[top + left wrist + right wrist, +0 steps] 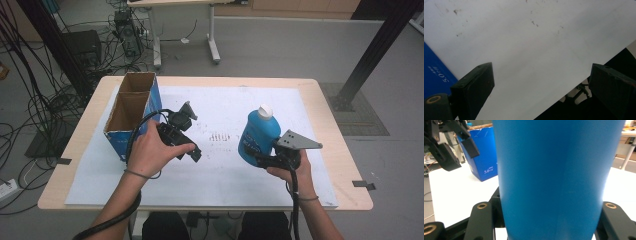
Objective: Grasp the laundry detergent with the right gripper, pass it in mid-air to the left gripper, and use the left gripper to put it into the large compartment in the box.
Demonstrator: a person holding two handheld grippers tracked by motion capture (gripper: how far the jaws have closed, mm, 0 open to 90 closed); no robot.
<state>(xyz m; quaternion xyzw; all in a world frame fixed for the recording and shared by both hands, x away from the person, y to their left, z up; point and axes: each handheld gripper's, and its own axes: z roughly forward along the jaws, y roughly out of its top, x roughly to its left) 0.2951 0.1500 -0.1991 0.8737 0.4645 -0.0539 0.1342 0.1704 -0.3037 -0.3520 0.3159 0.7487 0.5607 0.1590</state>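
The table [330,115] is light wood with round corners. A big white sheet [220,175] covers most of its top and has small dark marks near the middle. A blue box [131,117] with an open top stands on the sheet's far left part.

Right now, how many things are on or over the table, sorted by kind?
Blue bottle: 1
Blue cardboard box: 1
White sheet: 1
Handheld grippers, left gripper and right gripper: 2
Total: 5
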